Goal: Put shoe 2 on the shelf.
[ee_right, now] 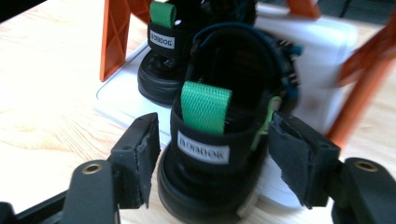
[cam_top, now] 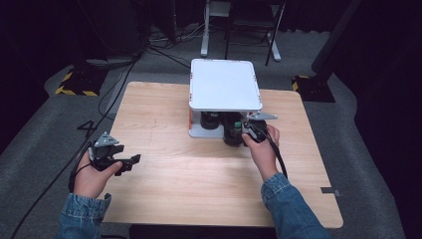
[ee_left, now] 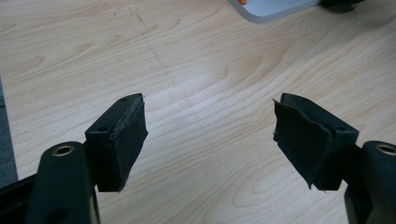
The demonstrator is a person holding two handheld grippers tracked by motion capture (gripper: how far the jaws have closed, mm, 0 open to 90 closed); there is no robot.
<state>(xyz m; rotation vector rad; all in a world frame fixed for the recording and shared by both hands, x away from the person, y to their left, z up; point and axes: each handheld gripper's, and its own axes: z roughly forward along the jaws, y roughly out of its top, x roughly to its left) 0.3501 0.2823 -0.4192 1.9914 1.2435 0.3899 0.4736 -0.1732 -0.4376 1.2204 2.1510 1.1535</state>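
Wooden table (cam_top: 174, 169): left tool (ee_left: 210, 140) spread, empty; right tool (ee_right: 215, 154) spread astride black sandal (ee_right: 219, 135) heel.

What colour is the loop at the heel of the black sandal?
Green. The heel loop on the black sandal shows best in the right gripper view.

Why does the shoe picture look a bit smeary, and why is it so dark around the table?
Right gripper view: the near sandal and orange rack legs are motion-blurred at the right. High view: light falls on the table; the surrounding room is dark. Left gripper view: sharp wood grain, soft shadows.
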